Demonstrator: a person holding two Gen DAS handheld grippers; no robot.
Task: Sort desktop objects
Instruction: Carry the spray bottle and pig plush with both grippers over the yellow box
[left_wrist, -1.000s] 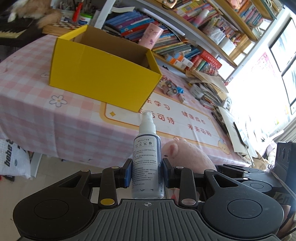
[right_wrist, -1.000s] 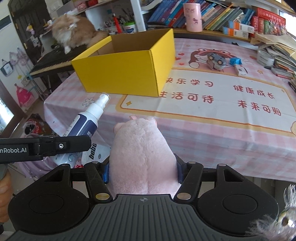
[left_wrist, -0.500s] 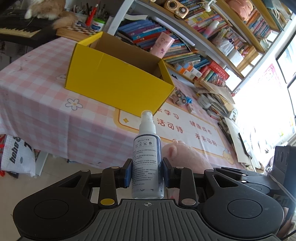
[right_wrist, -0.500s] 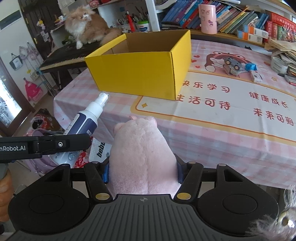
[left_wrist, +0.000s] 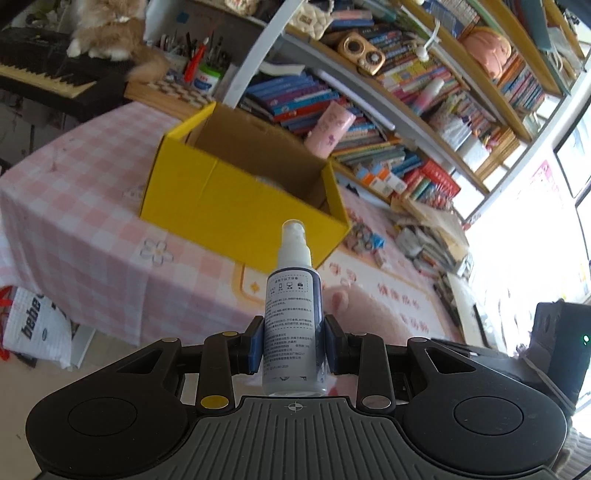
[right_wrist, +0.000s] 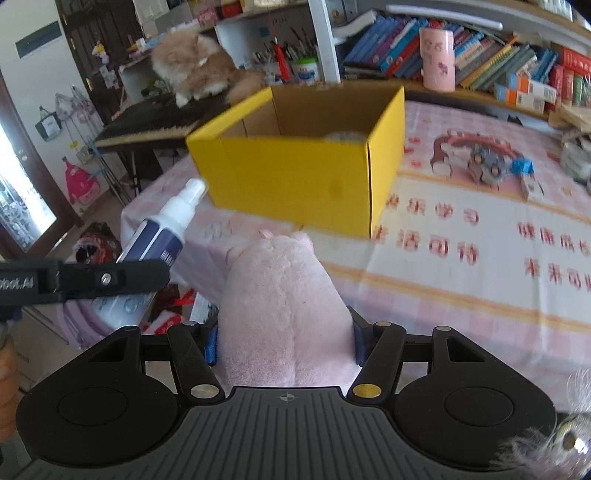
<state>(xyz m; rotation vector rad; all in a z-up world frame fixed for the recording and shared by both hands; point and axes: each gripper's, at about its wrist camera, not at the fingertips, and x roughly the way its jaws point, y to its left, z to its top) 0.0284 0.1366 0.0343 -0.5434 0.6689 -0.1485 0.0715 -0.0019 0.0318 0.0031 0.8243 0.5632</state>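
My left gripper (left_wrist: 293, 341) is shut on a white-and-navy spray bottle (left_wrist: 293, 325), held upright in front of the table's near edge. Its nozzle points toward the open yellow cardboard box (left_wrist: 236, 199) on the pink checked tablecloth. My right gripper (right_wrist: 284, 341) is shut on a pink plush toy (right_wrist: 280, 299), also short of the table edge. In the right wrist view the spray bottle (right_wrist: 155, 243) and the left gripper's black finger (right_wrist: 110, 278) show at the left, and the yellow box (right_wrist: 303, 177) stands ahead. Something pale lies inside the box, mostly hidden.
A small toy car (right_wrist: 487, 168) and blue bits (right_wrist: 522, 166) lie on the cloth right of the box. A pink cup (right_wrist: 437, 59) and book rows line the shelf behind. A cat (right_wrist: 195, 62) sits on a keyboard (right_wrist: 147, 127) at the left. Bags lie on the floor.
Both grippers have risen and come closer to the table, so the yellow box looks larger and its inside shows more. Both grips are unchanged.
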